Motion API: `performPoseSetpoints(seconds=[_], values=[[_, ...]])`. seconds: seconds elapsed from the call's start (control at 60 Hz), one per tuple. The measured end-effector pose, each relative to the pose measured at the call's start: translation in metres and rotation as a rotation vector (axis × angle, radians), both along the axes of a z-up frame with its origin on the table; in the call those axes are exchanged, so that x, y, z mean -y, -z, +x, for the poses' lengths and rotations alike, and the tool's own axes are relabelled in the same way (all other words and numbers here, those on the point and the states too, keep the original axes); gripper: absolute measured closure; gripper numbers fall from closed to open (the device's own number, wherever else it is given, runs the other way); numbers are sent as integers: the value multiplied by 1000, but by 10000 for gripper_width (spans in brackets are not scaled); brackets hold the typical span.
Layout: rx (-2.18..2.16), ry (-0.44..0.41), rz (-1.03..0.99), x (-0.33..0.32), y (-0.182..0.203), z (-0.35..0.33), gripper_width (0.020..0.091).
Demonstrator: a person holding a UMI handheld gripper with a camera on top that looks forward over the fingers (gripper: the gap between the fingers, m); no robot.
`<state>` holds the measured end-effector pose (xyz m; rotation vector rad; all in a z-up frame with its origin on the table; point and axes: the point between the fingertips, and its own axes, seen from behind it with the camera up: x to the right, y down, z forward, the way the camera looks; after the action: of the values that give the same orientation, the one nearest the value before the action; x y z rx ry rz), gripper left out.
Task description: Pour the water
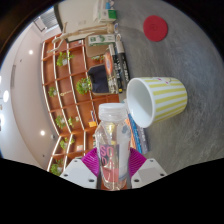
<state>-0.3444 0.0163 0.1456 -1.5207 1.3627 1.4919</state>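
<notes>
A clear plastic bottle (pixel 112 140) with a white cap and pink lettering is held between my magenta pads (pixel 90 160), and both fingers press on its sides. My gripper (pixel 113 165) is shut on it. The whole view is rolled to one side, so the bottle is tilted, with its capped end close to the rim of a yellow-and-white striped paper cup (pixel 158 100). The cup's white open mouth faces the bottle. No water stream shows between them.
A wooden shelf unit (pixel 75 90) with green plants in its compartments stands beyond the bottle. A grey table surface (pixel 190 50) holds a small red disc (pixel 155 28). Boxes and books (pixel 113 65) lie by the cup.
</notes>
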Motion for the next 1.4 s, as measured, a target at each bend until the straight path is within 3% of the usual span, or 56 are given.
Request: performPoseSetpoints(seconds=[0.167,0.333,0.583,0.783,1.033,1.283,1.4], values=[[386,-59,90,-1,-37,19,731],[1044,-132,130,-6,-61,70,729],[1611,95,-52,5,-87,213,733],[1685,150,-167,-3,-41,293,730],[1650,163,-161,-25,14,325,719],[1728,8,-182,-22,70,319,719],[1738,52,-137,-22,66,313,697]])
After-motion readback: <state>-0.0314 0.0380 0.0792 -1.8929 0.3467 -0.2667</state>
